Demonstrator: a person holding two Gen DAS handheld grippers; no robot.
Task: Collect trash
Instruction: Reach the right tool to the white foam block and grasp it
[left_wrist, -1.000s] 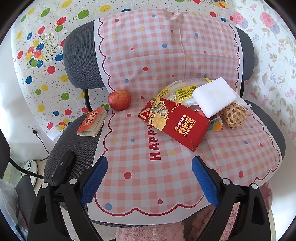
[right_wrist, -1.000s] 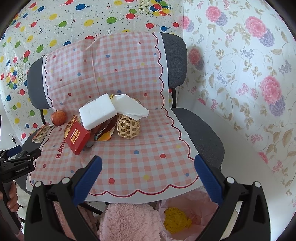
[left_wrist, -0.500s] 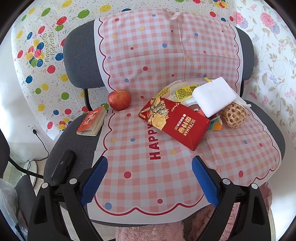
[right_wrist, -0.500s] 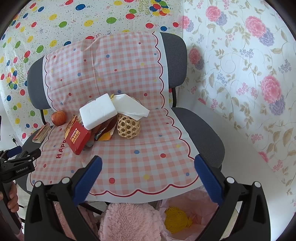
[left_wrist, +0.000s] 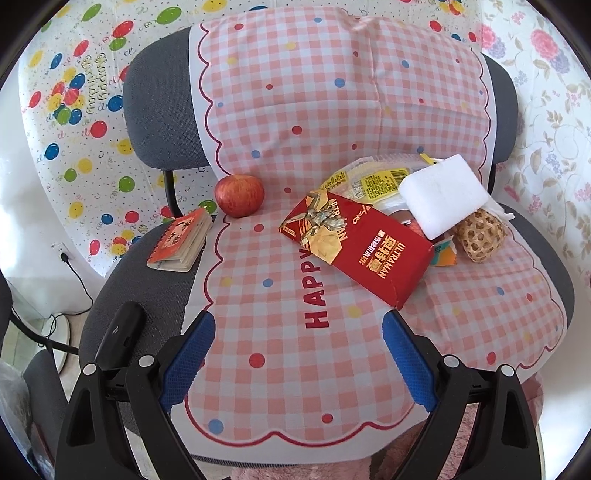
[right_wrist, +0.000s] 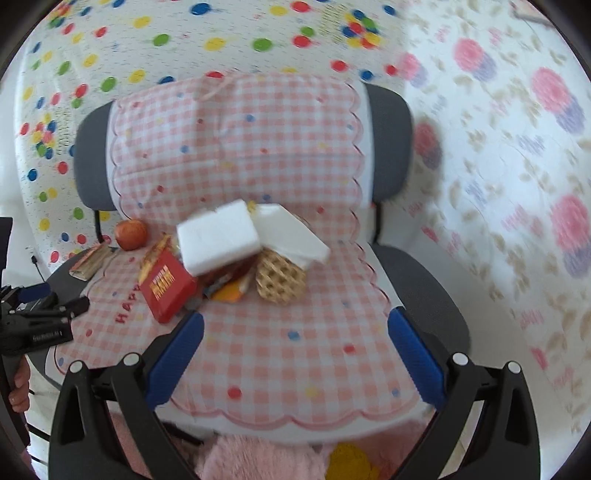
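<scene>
Presently both grippers hang over the front edge of a grey office chair (left_wrist: 159, 122) draped with a pink checked cloth (left_wrist: 332, 122). Left gripper (left_wrist: 297, 365): jaws spread wide, nothing between them, low centre of its frame. Right gripper (right_wrist: 295, 354): likewise wide and empty, low centre of its own frame; that view is blurred.

Trash sits heaped at centre right of the left wrist frame, on the seat. A red carton (left_wrist: 362, 247) lies flat and tilted, nearest the left gripper. A white foam block (left_wrist: 443, 195) rests on top of the heap, partly over a yellow-labelled wrapper (left_wrist: 373, 182). A woven wicker ball (left_wrist: 480, 234) is just beside the block, to the right, and an orange scrap (left_wrist: 445, 254) pokes out between carton and ball. In the right wrist frame a white folded paper (right_wrist: 291, 232) lies behind the block, over the ball.

Left of the heap and apart from it: a red apple (left_wrist: 239, 195) on the cloth's edge, a small worn booklet (left_wrist: 181, 240) on bare seat fabric, and a black device (left_wrist: 120, 336) at lower left.

Lower left edge of the right wrist frame: a hand (right_wrist: 18, 387).
</scene>
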